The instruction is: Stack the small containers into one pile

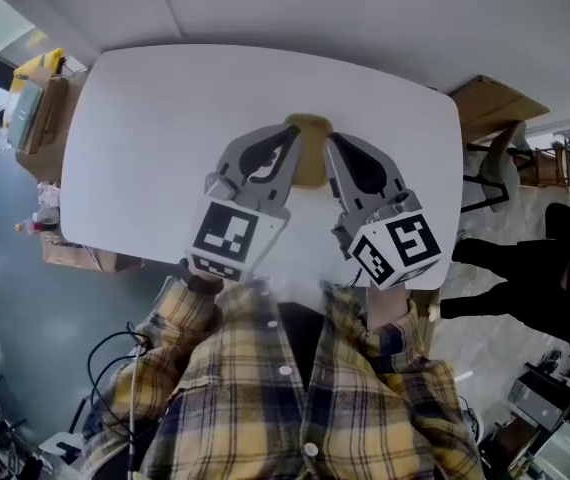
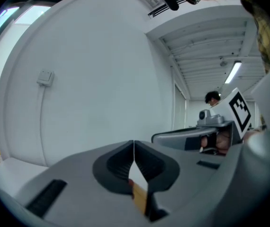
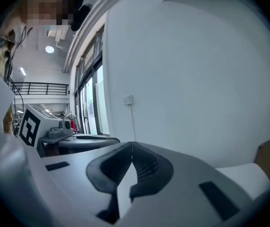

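**Op:** Left claw [image 2: 134, 145] is pinched together, tips touching, nothing gripped. Right claw [image 3: 132, 145] is the same: closed and empty. I've got both held up off the surface [image 1: 145, 118], pointing roughly level.

**Desk:** Where are the containers?

**Op:** From the head view, the containers [image 1: 310, 163] show as one tan shape on the surface, just beyond the claws and framed between their tips. Neither claw touches it.

**Desk:** So is the pile done?

**Op:** I'd judge so. I see only that one tan shape and no loose container elsewhere on the surface. The claws cover its sides, though, so I can't count the layers or say whether they sit square. If anything is left, it's a check of the pile.

**Desk:** What are they like?

**Op:** A rounded top edge, matte tan, wood or plastic, I can't tell which. The surface is smooth white with rounded corners. The claws are grey plastic with dark ribbed pads.
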Demonstrator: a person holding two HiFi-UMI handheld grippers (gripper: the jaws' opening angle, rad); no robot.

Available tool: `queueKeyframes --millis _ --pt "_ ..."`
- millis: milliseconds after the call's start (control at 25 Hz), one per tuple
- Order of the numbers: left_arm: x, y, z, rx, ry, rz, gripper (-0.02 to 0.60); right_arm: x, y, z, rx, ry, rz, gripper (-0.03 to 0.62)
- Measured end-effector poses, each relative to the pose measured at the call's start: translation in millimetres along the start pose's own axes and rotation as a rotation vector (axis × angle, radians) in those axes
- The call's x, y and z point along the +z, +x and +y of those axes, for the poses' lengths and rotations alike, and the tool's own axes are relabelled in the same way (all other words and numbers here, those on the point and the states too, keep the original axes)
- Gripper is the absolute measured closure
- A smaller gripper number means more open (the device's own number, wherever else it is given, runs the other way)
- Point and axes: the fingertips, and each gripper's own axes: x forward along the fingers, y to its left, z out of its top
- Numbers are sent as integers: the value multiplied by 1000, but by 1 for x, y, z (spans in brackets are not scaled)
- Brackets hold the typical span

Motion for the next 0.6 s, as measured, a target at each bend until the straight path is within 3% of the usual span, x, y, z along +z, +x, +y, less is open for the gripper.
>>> queueKeyframes --millis 240,600 --pt "-5 -6 -16 -52 -7 -17 563 -7 -6 4 10 -37 17 579" --pt "-4 -9 -13 -45 28 -23 563 -14 -7 6 24 -32 30 579"
